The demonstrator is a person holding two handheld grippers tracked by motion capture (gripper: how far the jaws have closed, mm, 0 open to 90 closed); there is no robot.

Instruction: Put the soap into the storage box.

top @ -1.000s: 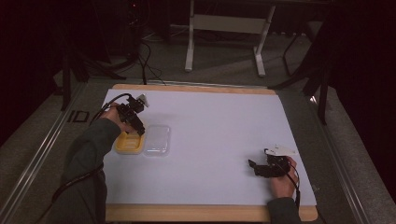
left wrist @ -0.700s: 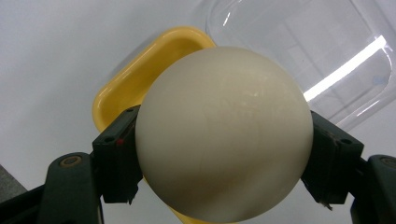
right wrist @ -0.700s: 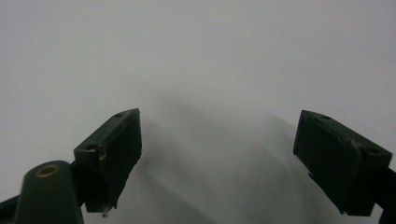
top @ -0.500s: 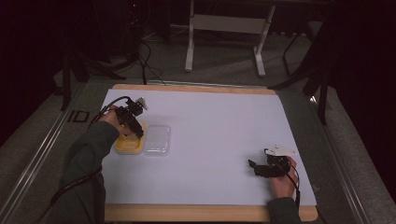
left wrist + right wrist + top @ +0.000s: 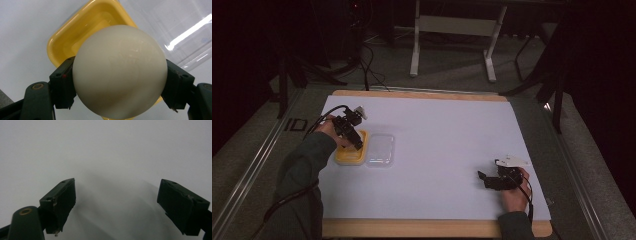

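Note:
A cream-white ball (image 5: 120,71) sits clamped between the two black jaws of my left gripper (image 5: 120,85), which is shut on it. Right below the ball lies an open yellow container (image 5: 75,37). In the high view the left gripper (image 5: 354,142) hangs over that yellow container (image 5: 349,157) at the left of the mat, and a clear lid (image 5: 380,149) lies flat just to its right. The clear lid (image 5: 175,22) also fills the upper right of the left gripper view. My right gripper (image 5: 483,178) rests low at the front right of the mat, open, its jaws (image 5: 117,205) wide apart over bare white surface.
A white mat (image 5: 442,150) covers a wooden board (image 5: 422,227) on the table. Dark floor, cables and a metal stand (image 5: 452,30) lie beyond the far edge.
The left hand has shifted slightly over the yellow container with the ball still held. The right hand has stayed put.

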